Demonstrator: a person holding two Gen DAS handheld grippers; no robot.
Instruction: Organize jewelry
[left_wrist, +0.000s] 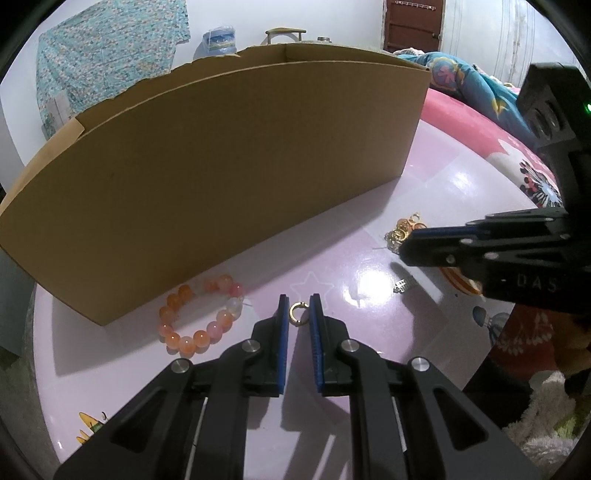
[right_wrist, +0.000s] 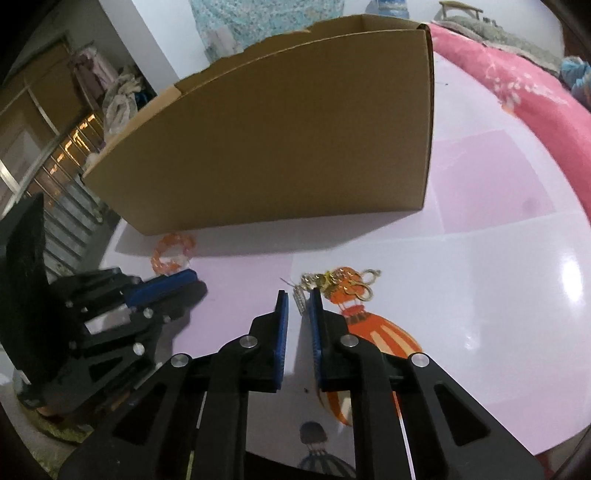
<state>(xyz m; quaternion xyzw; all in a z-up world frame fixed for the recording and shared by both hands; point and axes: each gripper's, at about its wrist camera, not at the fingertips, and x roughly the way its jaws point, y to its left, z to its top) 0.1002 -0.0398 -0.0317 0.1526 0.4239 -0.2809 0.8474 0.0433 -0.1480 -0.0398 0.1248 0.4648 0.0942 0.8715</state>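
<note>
A small gold ring (left_wrist: 296, 313) lies on the pink table between the tips of my left gripper (left_wrist: 298, 308), whose jaws are narrowly open around it without clearly touching. An orange bead bracelet (left_wrist: 201, 319) lies just left of it, also seen in the right wrist view (right_wrist: 171, 253). My right gripper (right_wrist: 298, 301) is narrowly open around a small silver piece (right_wrist: 300, 300), with a heap of gold jewelry (right_wrist: 341, 281) just beyond. The right gripper shows in the left wrist view (left_wrist: 439, 243) over the gold heap (left_wrist: 404, 229). A small silver charm (left_wrist: 400, 285) lies nearby.
A large open cardboard box (left_wrist: 221, 166) stands on the table behind the jewelry, also in the right wrist view (right_wrist: 295, 140). The pink table (right_wrist: 498, 277) has cartoon prints. A pink bed cover (right_wrist: 517, 85) lies at the right.
</note>
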